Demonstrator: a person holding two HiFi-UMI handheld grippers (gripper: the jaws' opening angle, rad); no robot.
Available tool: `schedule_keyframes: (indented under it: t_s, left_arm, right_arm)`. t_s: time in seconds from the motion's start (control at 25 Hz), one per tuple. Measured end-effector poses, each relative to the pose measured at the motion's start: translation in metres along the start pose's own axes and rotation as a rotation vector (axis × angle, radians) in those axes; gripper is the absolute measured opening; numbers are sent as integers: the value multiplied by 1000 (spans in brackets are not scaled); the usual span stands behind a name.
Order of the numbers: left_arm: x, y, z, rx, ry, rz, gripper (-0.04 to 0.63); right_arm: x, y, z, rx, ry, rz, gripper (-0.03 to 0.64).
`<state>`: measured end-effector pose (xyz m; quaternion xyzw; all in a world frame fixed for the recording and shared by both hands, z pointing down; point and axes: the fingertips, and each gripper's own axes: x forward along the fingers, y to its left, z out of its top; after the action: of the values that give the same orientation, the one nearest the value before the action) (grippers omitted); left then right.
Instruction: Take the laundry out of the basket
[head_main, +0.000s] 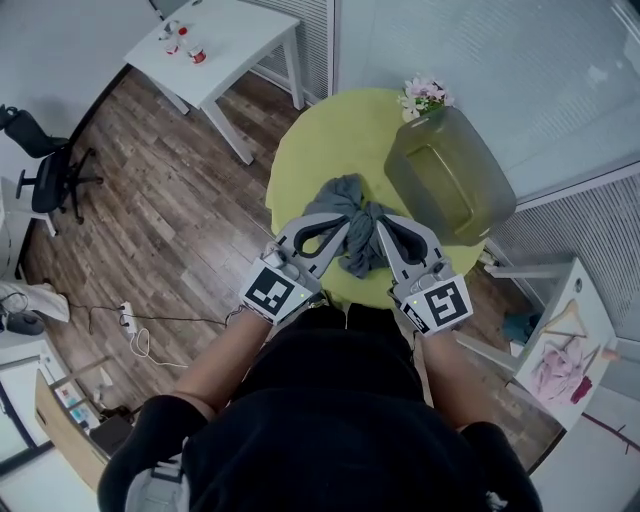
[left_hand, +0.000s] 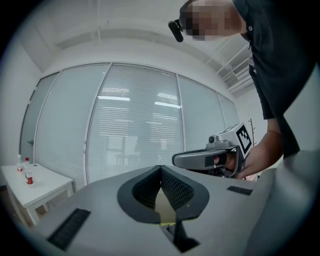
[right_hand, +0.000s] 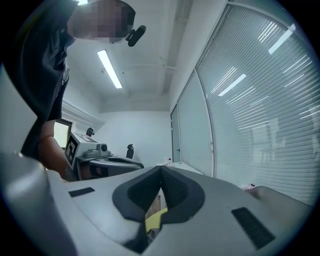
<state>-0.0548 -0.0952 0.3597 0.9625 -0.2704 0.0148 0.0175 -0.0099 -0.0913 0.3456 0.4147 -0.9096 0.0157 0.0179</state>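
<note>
A crumpled grey garment (head_main: 350, 215) lies on the round yellow-green table (head_main: 310, 150), outside the olive see-through basket (head_main: 450, 175), which lies on its side at the table's right. The basket looks empty. My left gripper (head_main: 343, 226) and right gripper (head_main: 381, 229) point at the garment's near edge from either side, their tips over the cloth. In the left gripper view the jaws (left_hand: 161, 169) meet with nothing between them. The right gripper (right_hand: 161, 169) looks the same in its own view, shut and empty. Both of these views look up over the table at the glass walls.
Small flowers (head_main: 425, 95) stand behind the basket. A white table with small bottles (head_main: 215, 45) is at the far left, with an office chair (head_main: 45, 165) further left. A white stand with pink items (head_main: 565, 350) is at the right. A power strip and cable (head_main: 127, 318) lie on the wooden floor.
</note>
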Motion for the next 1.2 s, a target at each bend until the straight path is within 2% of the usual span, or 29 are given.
schedule_keyframes:
  t_s: [0.44,0.68,0.88,1.2]
  left_arm:
    - [7,-6,12,4,-11,-36,9]
    - [9,-11,14,3,-16,-49,9]
    - [12,-13,13,29,-8,-60,9]
    - [11,-14,10,23,-7,-66,9]
  right_arm:
    - [-6,2,6,13,-10,-20,21]
    - [-9,6,8,-13,-6,-19,21]
    - [-6,7,5,-9,-2,-26,21]
    - [-4,6,-2,-17,14,-32,21]
